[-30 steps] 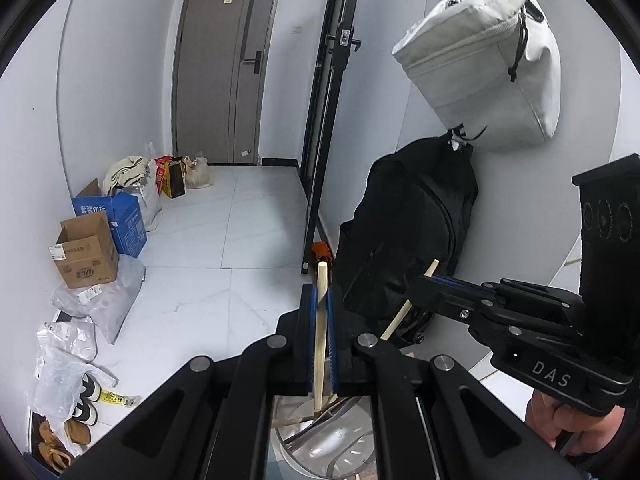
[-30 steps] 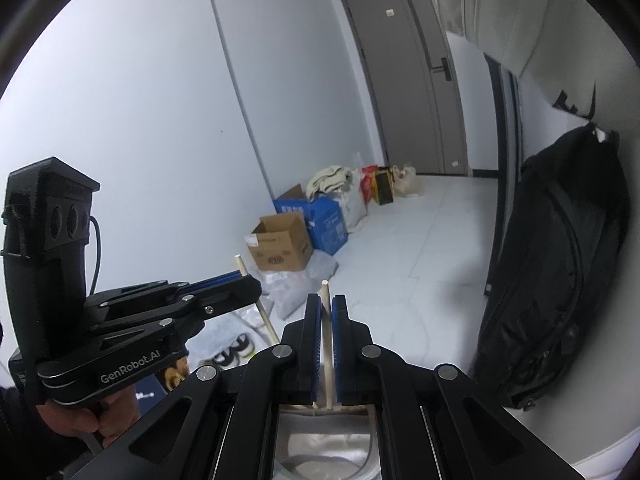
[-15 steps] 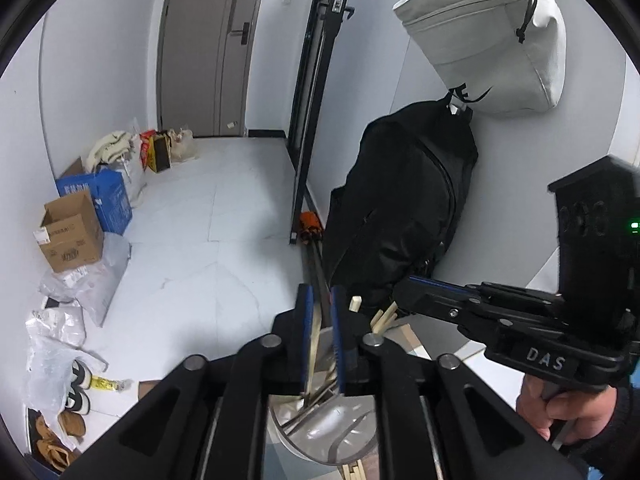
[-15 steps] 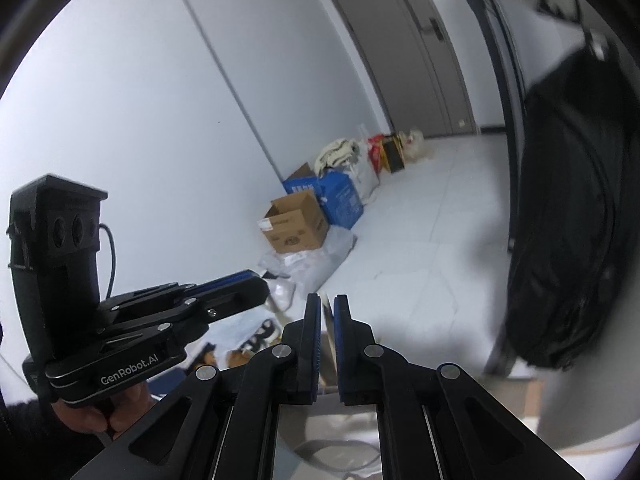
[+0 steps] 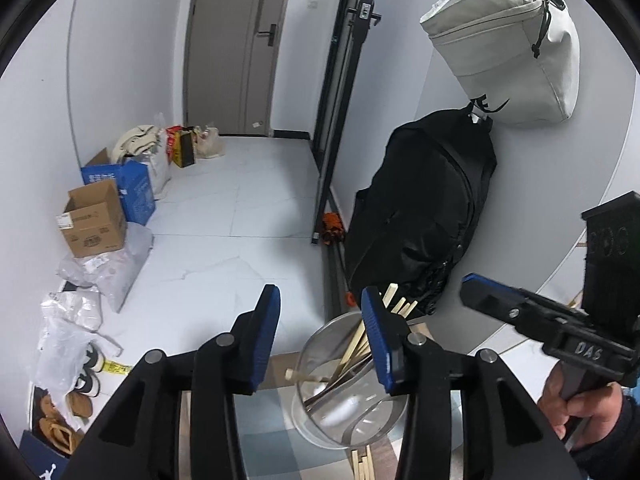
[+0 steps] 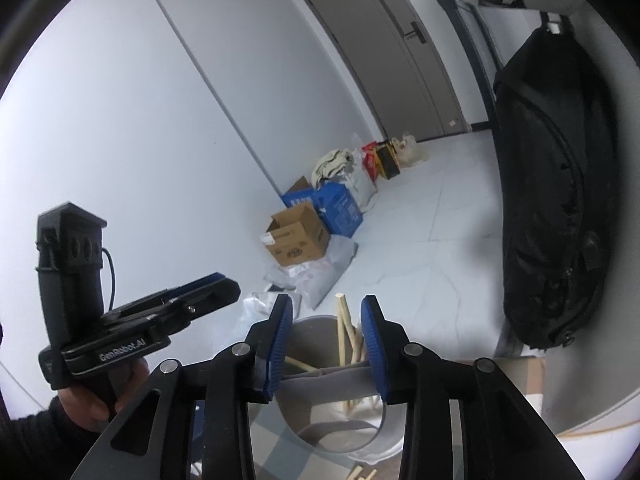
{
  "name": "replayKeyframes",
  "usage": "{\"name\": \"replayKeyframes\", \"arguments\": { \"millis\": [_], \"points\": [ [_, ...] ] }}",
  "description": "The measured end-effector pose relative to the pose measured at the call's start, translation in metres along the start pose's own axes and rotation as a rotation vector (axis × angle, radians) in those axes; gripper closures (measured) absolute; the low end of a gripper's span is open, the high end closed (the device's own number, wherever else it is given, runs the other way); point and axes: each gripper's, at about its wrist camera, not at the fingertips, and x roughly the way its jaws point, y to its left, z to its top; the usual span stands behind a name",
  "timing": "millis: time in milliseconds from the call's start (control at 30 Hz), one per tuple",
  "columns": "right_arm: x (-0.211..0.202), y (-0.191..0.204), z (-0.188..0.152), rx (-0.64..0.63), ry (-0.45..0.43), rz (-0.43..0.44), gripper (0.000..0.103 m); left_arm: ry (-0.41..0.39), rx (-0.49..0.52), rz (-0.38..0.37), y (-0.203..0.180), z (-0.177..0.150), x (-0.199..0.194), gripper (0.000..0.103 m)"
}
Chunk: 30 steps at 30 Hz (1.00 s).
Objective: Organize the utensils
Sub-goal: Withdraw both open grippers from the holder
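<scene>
A round metal holder (image 5: 348, 408) stands below both grippers with several wooden chopsticks (image 5: 394, 304) leaning in it. In the right wrist view the same holder (image 6: 316, 344) shows the chopsticks (image 6: 344, 328) upright between the blue pads. My left gripper (image 5: 320, 336) hangs just above the holder, jaws opening, nothing pressed between the pads. My right gripper (image 6: 326, 340) is over the holder too, jaws opening, the sticks standing loose in the gap. A few more chopsticks (image 5: 362, 466) lie on the checked cloth (image 5: 272, 448) by the holder.
A black backpack (image 5: 428, 216) and a grey bag (image 5: 508, 40) hang on the wall at right. Cardboard and blue boxes (image 5: 104, 216), plastic bags and shoes line the left wall on the tiled floor. A grey door (image 5: 236, 40) stands at the far end.
Both grippers held a chopstick upright a second ago; both jaws have spread and the sticks now stand in the holder. The right gripper has dropped and rolled a little.
</scene>
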Motion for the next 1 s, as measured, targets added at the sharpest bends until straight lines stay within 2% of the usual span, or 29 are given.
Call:
{"name": "replayKeyframes", "arguments": {
  "millis": [33, 100, 200, 267, 333, 400, 600, 700, 1000],
  "points": [
    [-0.003, 0.001, -0.001, -0.001, -0.006, -0.001, 0.062, -0.003, -0.002, 0.009, 0.000, -0.001, -0.003, 0.058],
    [-0.010, 0.003, -0.003, -0.001, -0.015, -0.001, 0.059, -0.022, -0.010, 0.025, -0.002, -0.005, -0.011, 0.053],
    [-0.019, 0.009, -0.006, -0.006, -0.026, -0.002, 0.054, -0.040, -0.005, 0.056, -0.006, -0.010, -0.021, 0.053],
    [-0.025, 0.013, -0.008, -0.007, -0.037, -0.002, 0.044, -0.045, -0.007, 0.086, -0.009, -0.012, -0.027, 0.048],
    [-0.033, 0.017, -0.010, -0.008, -0.051, -0.006, 0.039, -0.062, -0.015, 0.108, -0.010, -0.015, -0.035, 0.037],
    [-0.040, 0.020, -0.014, -0.007, -0.063, -0.006, 0.037, -0.078, -0.019, 0.132, -0.012, -0.018, -0.042, 0.033],
    [-0.058, 0.029, -0.025, -0.006, -0.076, -0.016, 0.029, -0.103, -0.018, 0.167, -0.019, -0.025, -0.061, 0.031],
    [-0.067, 0.032, -0.031, -0.005, -0.084, -0.019, 0.023, -0.115, -0.031, 0.176, -0.022, -0.030, -0.069, 0.024],
    [-0.089, 0.042, -0.058, -0.009, -0.097, -0.055, 0.012, -0.132, -0.030, 0.202, -0.027, -0.054, -0.087, 0.023]
  ]
}}
